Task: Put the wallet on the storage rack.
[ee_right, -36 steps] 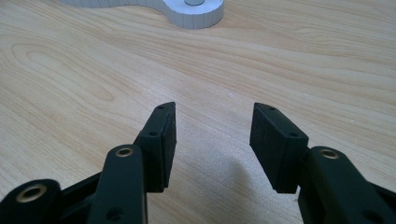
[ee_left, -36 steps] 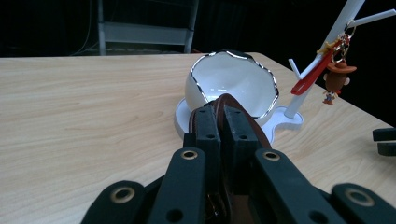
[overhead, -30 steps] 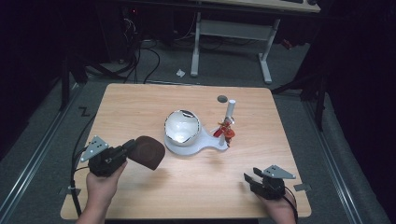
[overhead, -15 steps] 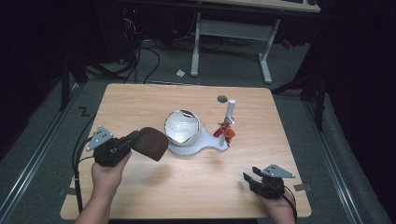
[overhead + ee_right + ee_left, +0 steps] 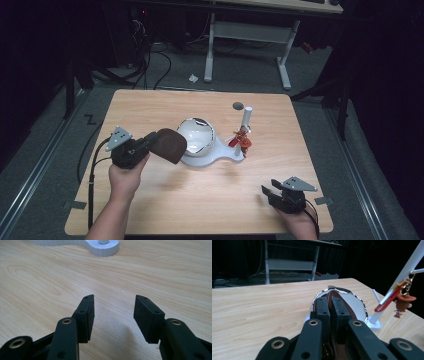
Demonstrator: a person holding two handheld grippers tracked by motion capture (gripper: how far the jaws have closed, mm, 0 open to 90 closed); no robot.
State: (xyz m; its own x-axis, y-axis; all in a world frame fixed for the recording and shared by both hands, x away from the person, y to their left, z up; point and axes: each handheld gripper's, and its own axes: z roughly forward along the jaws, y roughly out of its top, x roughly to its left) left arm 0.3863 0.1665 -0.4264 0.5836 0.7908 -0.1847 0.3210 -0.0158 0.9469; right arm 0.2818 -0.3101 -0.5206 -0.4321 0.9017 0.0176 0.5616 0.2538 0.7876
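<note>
Nearest us, by the worktop's (image 5: 150, 210) front right corner, the right gripper (image 5: 272, 192) rests low over bare wood, its jaws spread apart with nothing between them. Along the left side, our left gripper (image 5: 150, 145) is lifted and clamped tight on the edge of a brown cap-shaped piece (image 5: 169, 145), which hangs just beside a shiny white dome (image 5: 196, 136) on a white base (image 5: 212, 158) near the worktop's middle. At the base's right end stands a white post (image 5: 246, 120) with a red strap and small figure charm (image 5: 242, 141). Toward the back edge lies a dark disc (image 5: 238, 106)
</note>
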